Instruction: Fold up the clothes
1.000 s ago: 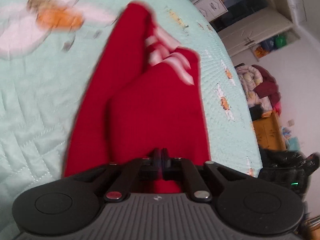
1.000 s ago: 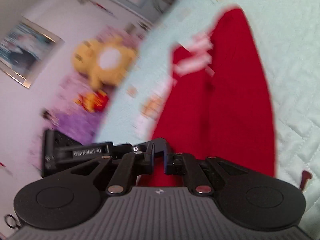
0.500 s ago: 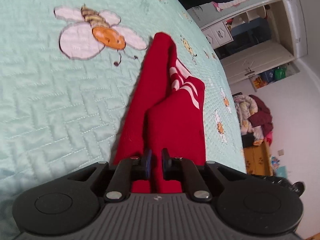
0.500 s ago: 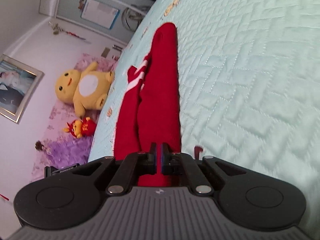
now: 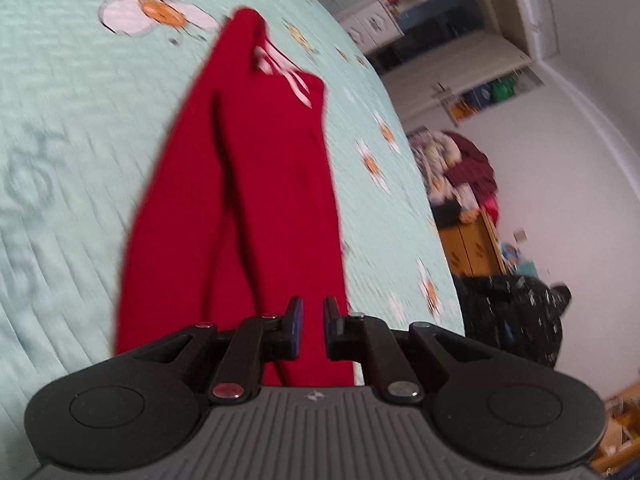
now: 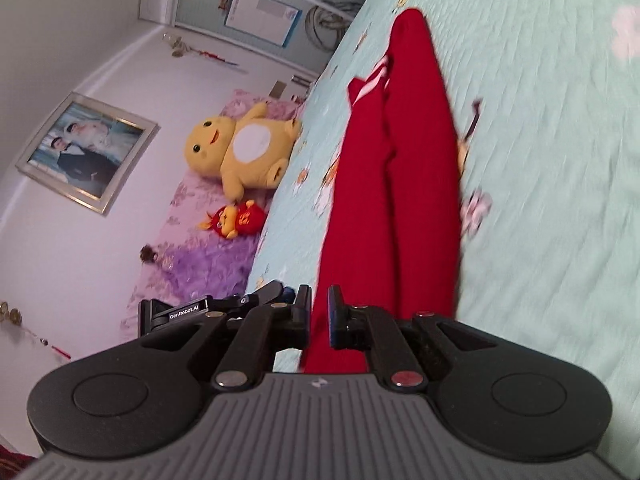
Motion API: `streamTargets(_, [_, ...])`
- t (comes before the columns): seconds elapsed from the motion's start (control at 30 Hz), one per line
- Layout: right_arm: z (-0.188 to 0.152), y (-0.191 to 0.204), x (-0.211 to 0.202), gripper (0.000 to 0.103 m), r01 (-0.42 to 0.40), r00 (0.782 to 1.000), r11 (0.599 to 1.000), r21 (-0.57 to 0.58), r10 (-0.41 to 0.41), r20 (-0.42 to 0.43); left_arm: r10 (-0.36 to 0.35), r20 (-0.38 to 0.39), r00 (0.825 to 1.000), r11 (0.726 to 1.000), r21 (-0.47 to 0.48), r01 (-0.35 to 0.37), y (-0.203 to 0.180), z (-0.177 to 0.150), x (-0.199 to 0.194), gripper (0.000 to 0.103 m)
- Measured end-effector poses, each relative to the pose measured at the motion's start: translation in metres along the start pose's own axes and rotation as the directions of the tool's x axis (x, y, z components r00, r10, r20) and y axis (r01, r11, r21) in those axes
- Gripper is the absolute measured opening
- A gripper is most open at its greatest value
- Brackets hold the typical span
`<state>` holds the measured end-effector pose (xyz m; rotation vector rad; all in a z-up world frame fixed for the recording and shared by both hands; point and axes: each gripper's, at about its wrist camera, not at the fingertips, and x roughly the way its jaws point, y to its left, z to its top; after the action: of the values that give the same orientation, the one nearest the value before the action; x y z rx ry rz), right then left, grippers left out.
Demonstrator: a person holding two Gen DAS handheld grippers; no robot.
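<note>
Red garment (image 5: 240, 208) lifted off the bed (image 5: 60, 200)
My left jaws (image 5: 312, 330) and right jaws (image 6: 319, 316) each pinch its near edge; blur has returned, so the fold is under way.

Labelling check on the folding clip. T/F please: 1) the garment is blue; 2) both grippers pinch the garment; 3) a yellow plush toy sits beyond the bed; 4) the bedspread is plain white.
1) False: the long knit garment is red with white stripes.
2) True: left gripper and right gripper each have red cloth between nearly shut jaws.
3) True: yellow plush toy.
4) False: the quilted bedspread is mint green with bee prints.
</note>
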<state>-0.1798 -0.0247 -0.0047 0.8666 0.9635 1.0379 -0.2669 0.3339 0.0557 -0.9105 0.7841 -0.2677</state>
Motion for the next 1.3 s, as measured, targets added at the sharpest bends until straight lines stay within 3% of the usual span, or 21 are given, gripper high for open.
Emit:
streamTargets(0.13, [-0.018,0.013,0.011,0.009,-0.008,1.0,1.0,-0.001,0.008,-0.022,0.038,-0.031,0.999,0.999,0.0,-0.038,0.001,-0.018,0.016,0.014])
streamTargets(0.2, [-0.032,0.009,0.019,0.011,0.024,0.998,1.0,-0.013,-0.025,-0.049,0.097,-0.042,0.994,0.994,-0.04,-0.098,0.016,-0.025,0.028,0.016])
streamTargets(0.23, [-0.039,-0.002,0.025,0.01,0.069,0.995,0.997,0.031,-0.066,-0.079,0.123,-0.047,0.991,0.99,-0.068,-0.126,0.024,-0.028,0.033,0.009])
streamTargets(0.27, [-0.046,-0.011,0.03,0.001,0.108,0.989,0.992,0.068,-0.101,-0.105,0.111,-0.037,0.993,0.99,-0.086,-0.114,0.028,-0.028,0.033,0.009])
streamTargets(0.4, [-0.057,-0.008,0.025,0.0,0.131,0.987,0.991,0.027,-0.128,-0.093,0.079,-0.007,0.997,0.99,-0.119,-0.08,0.035,-0.025,0.028,0.009])
streamTargets(0.47, [-0.056,0.001,0.023,0.004,0.142,0.985,0.99,-0.005,-0.141,-0.094,0.08,0.006,0.997,0.992,-0.098,-0.079,0.029,-0.021,0.022,0.009])
streamTargets(0.6, [-0.058,0.017,0.02,0.021,0.122,0.988,0.99,-0.068,-0.127,-0.091,0.043,0.062,0.997,0.997,-0.064,-0.039,0.021,-0.017,0.003,0.016])
streamTargets(0.73, [-0.064,0.033,0.036,0.022,0.084,0.984,0.99,-0.117,-0.101,-0.144,0.044,0.085,0.995,0.998,-0.051,-0.039,0.018,-0.026,-0.005,0.021])
streamTargets(0.93, [-0.072,0.048,0.081,0.023,0.172,0.956,0.969,-0.175,-0.207,-0.209,0.06,0.049,0.997,0.996,-0.07,-0.057,0.031,-0.032,-0.004,0.022])
streamTargets(1.07, [-0.076,0.056,0.093,0.023,0.188,0.946,0.96,-0.21,-0.234,-0.223,0.049,0.046,0.998,0.996,-0.074,-0.046,0.032,-0.034,-0.002,0.024])
streamTargets(1.17, [-0.079,0.064,0.098,0.016,0.205,0.938,0.929,-0.309,-0.276,-0.209,0.05,0.05,0.997,0.997,-0.057,-0.047,0.028,-0.034,-0.003,0.025])
streamTargets(1.2, [-0.079,0.067,0.099,0.006,0.209,0.935,0.907,-0.366,-0.294,-0.196,0.051,0.053,0.997,0.998,-0.046,-0.049,0.028,-0.035,-0.004,0.025])
streamTargets(1.3, [-0.08,0.078,0.101,0.003,0.218,0.927,0.824,-0.523,-0.342,-0.153,0.063,0.053,0.997,0.998,-0.021,-0.062,0.029,-0.037,-0.006,0.027])
